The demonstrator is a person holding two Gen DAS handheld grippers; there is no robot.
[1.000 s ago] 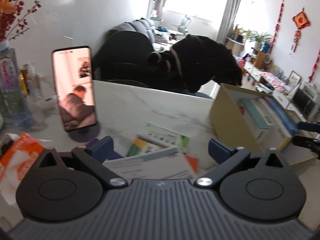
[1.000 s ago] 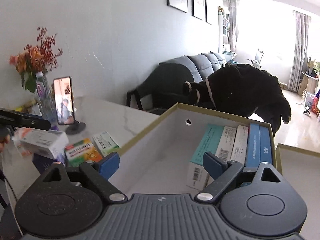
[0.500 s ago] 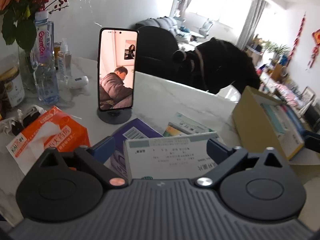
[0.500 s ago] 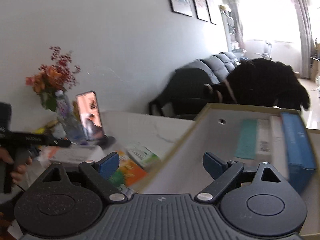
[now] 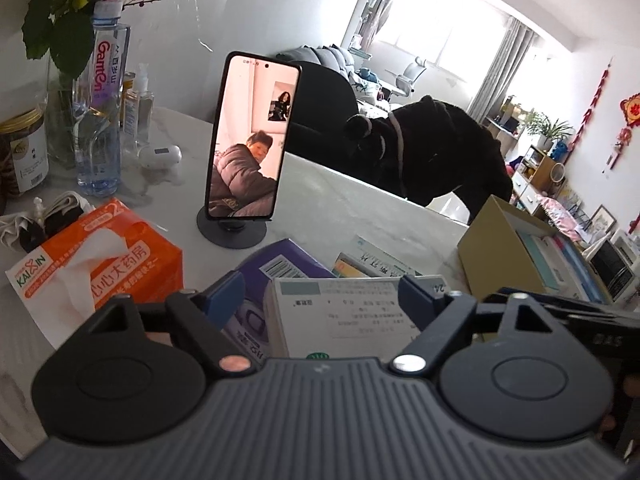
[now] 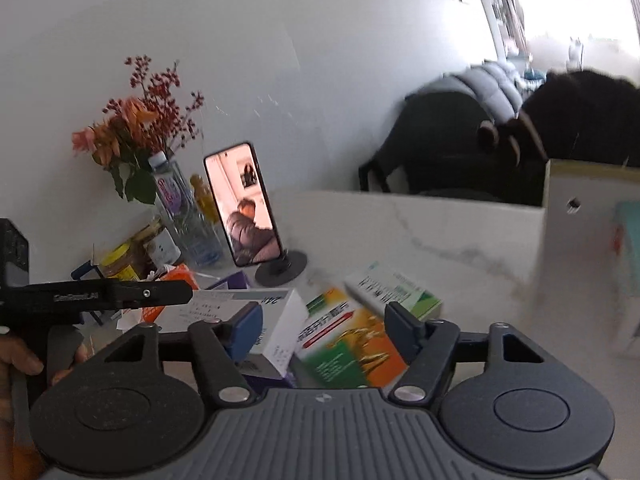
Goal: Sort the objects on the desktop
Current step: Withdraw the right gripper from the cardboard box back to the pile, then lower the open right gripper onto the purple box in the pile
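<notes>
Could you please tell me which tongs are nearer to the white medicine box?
Left. The left tongs hold the white medicine box between their fingers. The right tongs are open, beside the box and above the orange-green box.

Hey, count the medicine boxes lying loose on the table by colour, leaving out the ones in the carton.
White box: 1
Purple box: 1
Orange-green box: 1
White-green box: 1
Total: 4
</notes>
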